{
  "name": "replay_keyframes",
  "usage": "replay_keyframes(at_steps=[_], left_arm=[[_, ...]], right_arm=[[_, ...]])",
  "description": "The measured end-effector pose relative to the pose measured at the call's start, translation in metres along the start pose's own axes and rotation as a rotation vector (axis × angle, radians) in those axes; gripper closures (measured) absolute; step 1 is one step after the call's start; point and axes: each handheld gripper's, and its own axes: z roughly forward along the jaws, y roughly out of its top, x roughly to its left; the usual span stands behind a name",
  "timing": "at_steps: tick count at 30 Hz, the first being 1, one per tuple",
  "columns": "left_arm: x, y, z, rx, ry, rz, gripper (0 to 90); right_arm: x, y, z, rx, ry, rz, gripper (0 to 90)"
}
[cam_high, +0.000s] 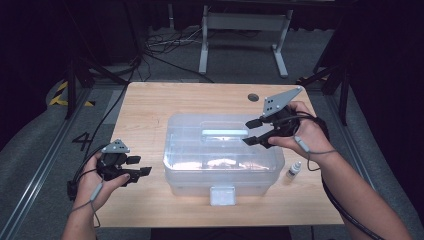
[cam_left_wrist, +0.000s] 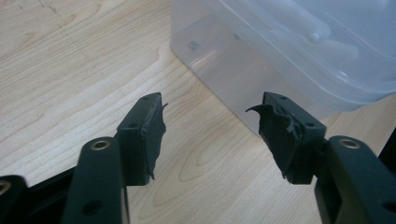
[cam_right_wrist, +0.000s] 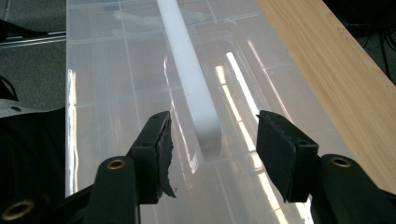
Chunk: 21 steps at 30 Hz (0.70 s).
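Clear plastic box (cam_high: 222, 160) with white handle (cam_high: 224, 133) sits lidded; both grippers' jaws gape, right gripper (cam_high: 257, 132) over it.

Small dropper bottle (cam_high: 294, 171) right of box, round table grommet (cam_high: 253, 97), floor cables (cam_high: 165, 42)

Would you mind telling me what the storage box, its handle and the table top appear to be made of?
The storage box looks like clear, glossy plastic: contents show through and lights glare off its lid. Its handle seems opaque white plastic, smooth and matte. The table top shows pale wood grain, possibly laminate.
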Motion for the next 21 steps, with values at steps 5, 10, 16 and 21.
replay_keyframes(at_steps=[5,10,16,21], left_arm=[[0.003,-0.003,0.002,-0.013,-0.044,-0.04,45.9],[0.005,-0.004,0.003,-0.036,-0.045,-0.011,48.4],[0.006,-0.005,0.002,-0.038,-0.002,-0.054,46.2],[0.005,-0.005,0.004,-0.05,0.004,-0.047,44.3]], right_arm=[[0.001,0.006,0.011,0.034,0.007,-0.009,51.4],[0.002,0.01,0.021,0.08,0.008,-0.031,56.4],[0.004,0.015,0.024,0.105,0.002,-0.064,64.4],[0.005,0.018,0.025,0.118,-0.003,-0.094,71.9]])
